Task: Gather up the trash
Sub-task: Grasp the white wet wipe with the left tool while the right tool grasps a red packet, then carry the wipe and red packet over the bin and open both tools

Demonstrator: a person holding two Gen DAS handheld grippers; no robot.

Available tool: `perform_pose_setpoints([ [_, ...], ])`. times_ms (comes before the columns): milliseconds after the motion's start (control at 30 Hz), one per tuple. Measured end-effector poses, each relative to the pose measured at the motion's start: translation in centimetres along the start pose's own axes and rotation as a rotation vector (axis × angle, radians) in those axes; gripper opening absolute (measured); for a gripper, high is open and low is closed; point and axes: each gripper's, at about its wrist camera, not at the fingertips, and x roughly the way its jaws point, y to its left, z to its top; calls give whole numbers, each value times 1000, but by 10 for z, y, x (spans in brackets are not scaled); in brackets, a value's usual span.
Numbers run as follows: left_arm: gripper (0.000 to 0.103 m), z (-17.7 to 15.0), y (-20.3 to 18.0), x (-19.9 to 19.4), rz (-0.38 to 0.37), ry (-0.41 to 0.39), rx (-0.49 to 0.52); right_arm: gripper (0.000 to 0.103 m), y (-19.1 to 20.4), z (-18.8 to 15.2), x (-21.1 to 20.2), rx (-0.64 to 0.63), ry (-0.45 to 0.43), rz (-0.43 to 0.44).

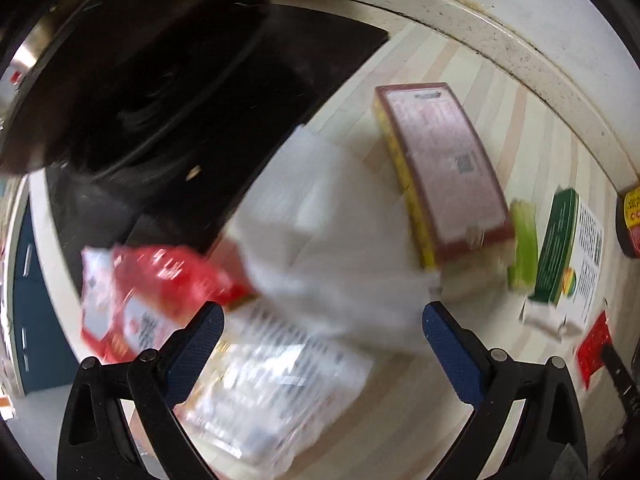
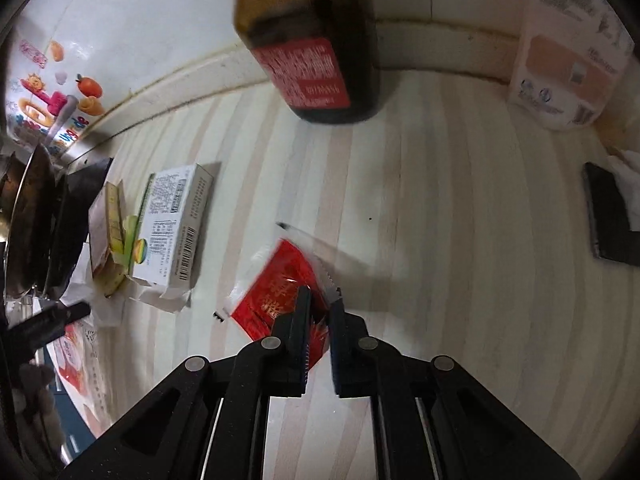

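Red sachet [image 2: 280,292], long axis slanting toward the dark bottle [image 2: 316,40], sits pinched in the nearly closed right gripper [image 2: 320,300] over bare striped counter [image 2: 460,240]; the left gripper [image 1: 322,312] gapes empty.

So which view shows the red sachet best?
The right wrist view: the red sachet lies centred and sharp, pinched in the right tool. The left wrist view catches it only at its right edge, small and blurred.

Striped countertop [image 2: 440,240], white wall [image 2: 160,20]
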Motion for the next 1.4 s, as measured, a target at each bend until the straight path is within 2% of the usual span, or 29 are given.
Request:
perform_pose_setpoints([
  [33, 82, 3, -3, 3, -4, 3, 6, 15, 2, 0, 5, 5, 8, 3],
  [67, 73, 7, -6, 6, -3, 6, 11, 23, 2, 2, 5, 2, -5, 10],
  [100, 55, 8, -8, 8, -2, 11, 12, 36, 6, 4, 8, -8, -12, 10],
  [133, 36, 8, -10, 10, -4, 16, 11, 41, 9, 4, 9, -18, -20, 21],
  [167, 29, 9, -11, 10, -28, 9, 3, 46, 11, 5, 9, -25, -26, 22],
  [200, 10, 9, -12, 7, -22, 1, -5, 46, 14, 4, 10, -35, -32, 8],
  [233, 7, 9, -13, 6, -15, 2, -5, 46, 20, 3, 11, -48, -39, -5],
  [267, 7, 8, -14, 4, -15, 2, -6, 44, 23, 3, 12, -65, -49, -17],
  [300, 6, 7, -15, -1, -15, -6, -11, 20, 25, 4, 12, -71, -60, -27],
  [367, 5, 5, -13, -12, -4, -33, -15, 8, 26, 6, 15, -58, -59, -14],
  [533, 5, -7, -9, -67, -24, -129, -53, 6, 26, 6, -7, -40, -119, -6],
  [700, 5, -33, 13, -121, -41, -221, -82, 6, 31, 4, -40, -44, -163, 26],
  [800, 5, -49, 41, -140, -15, -272, -93, 6, 39, -1, -63, -60, -185, 48],
  [900, 5, -65, 70, -152, 11, -288, -108, 6, 58, -12, -85, -111, -210, 65],
  [1133, 5, -134, 141, -170, 28, -306, -223, 6, 137, -57, -117, -288, -224, 134],
  [1400, 5, -231, 249, -172, 47, -295, -425, 6, 257, -145, -127, -504, -156, 245],
])
